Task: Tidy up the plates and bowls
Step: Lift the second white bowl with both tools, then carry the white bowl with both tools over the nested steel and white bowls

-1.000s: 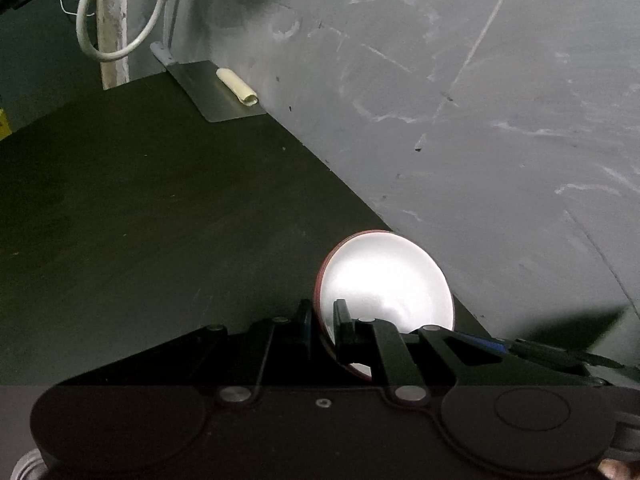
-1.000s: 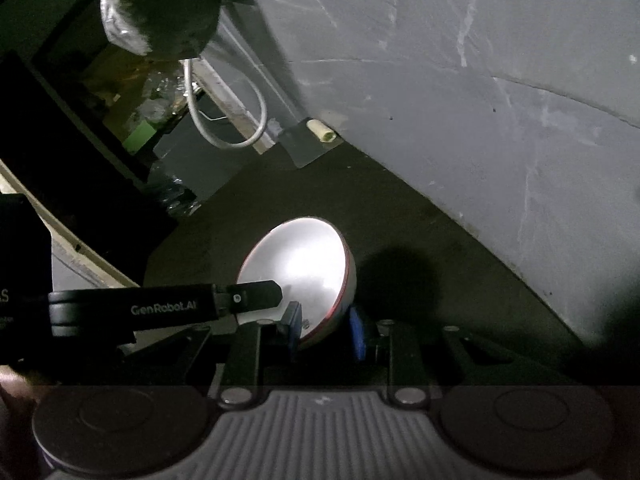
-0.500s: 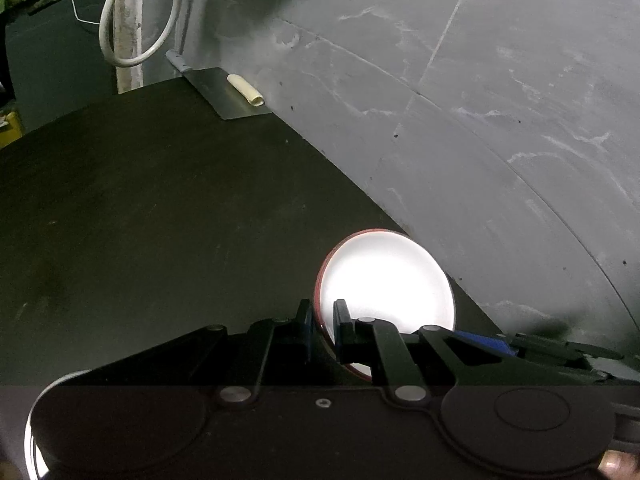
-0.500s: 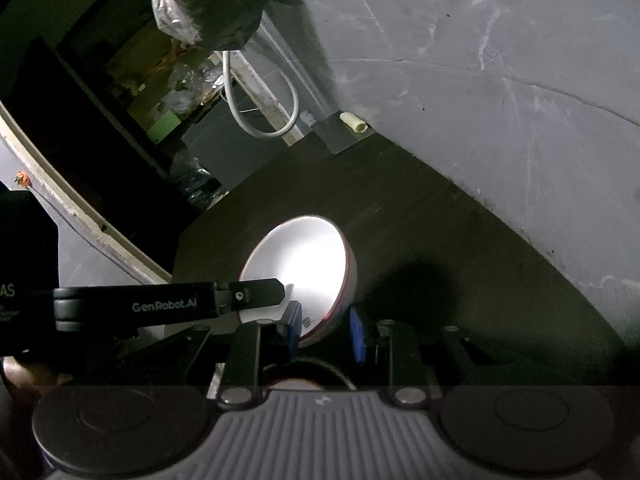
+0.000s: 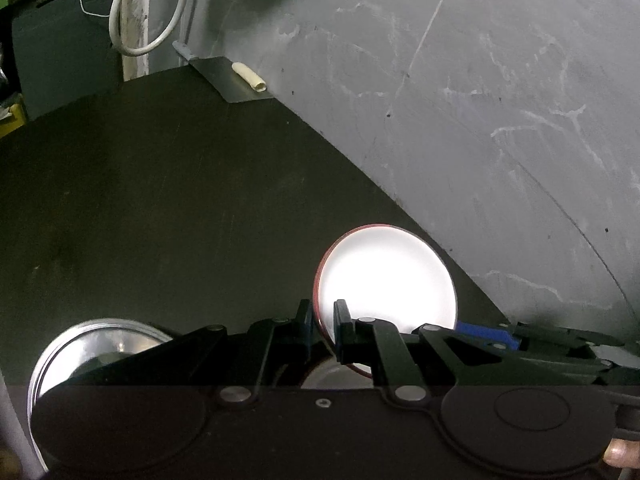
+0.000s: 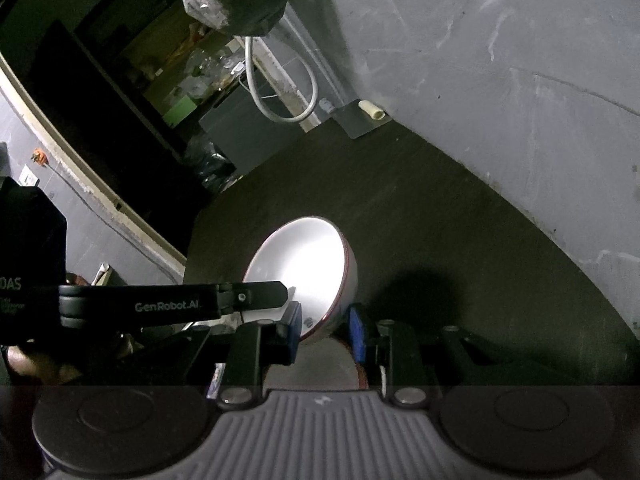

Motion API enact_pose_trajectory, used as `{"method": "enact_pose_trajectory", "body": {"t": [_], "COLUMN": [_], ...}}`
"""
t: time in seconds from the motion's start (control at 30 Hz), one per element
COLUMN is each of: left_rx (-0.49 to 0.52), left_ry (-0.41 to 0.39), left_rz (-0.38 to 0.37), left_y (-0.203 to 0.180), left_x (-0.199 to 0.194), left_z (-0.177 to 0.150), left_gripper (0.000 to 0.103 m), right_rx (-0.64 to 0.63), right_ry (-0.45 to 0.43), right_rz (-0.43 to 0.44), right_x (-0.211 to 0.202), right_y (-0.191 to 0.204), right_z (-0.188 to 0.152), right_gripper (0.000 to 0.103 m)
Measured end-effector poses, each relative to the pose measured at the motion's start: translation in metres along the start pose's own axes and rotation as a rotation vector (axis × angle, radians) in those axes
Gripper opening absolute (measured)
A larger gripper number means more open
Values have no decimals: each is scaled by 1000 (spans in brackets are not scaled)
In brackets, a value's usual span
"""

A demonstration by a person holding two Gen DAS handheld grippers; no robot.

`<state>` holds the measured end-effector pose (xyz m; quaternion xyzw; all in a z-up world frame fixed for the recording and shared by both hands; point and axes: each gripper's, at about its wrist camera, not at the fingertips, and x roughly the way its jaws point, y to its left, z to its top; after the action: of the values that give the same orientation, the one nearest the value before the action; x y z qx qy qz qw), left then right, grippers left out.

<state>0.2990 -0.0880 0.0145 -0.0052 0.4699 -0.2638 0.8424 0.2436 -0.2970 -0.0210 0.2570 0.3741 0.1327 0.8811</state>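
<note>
Two hand-held grippers share a single bowl above a dark tabletop [image 5: 160, 208]. The left gripper [image 5: 322, 322] reaches forward with its jaws nearly closed, pinching the near rim of the bowl [image 5: 386, 276], whose white inside glares under the light and whose edge shows a thin red line. From the right wrist view, the right gripper [image 6: 324, 328] has its blue-padded jaws a little wider apart, closed on the same bowl [image 6: 302, 268] at its lower wall; the bowl tilts with its opening turned to the left, red trim along the rim. The other gripper's black finger, lettered GenRobot.AI, crosses in from the left and meets the bowl's rim. A second rounded dish is partly visible under the right gripper's jaws, too hidden to identify. Lower left in the left wrist view, a shiny metal plate [image 5: 80, 350] lies on the tabletop. Farther back, a flat metal sheet [image 5: 230, 80] with a small pale roll [image 5: 249, 77] sits against the scuffed grey wall [image 5: 460, 100], beside a looped white cable [image 5: 150, 12].
</note>
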Motion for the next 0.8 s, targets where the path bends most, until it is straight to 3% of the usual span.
{"method": "enact_pose_trajectory", "body": {"t": [0.8], "left_rx": [7], "left_ry": [56], "left_rz": [-5], "left_y": [-2], "left_x": [-8], "left_z": [-32], "left_gripper": [11], "right_rx": [-32], "right_ry": [77], "right_rz": [0], "right_x": [-12], "right_y": [8], "right_z": [-22], "right_gripper": [29]}}
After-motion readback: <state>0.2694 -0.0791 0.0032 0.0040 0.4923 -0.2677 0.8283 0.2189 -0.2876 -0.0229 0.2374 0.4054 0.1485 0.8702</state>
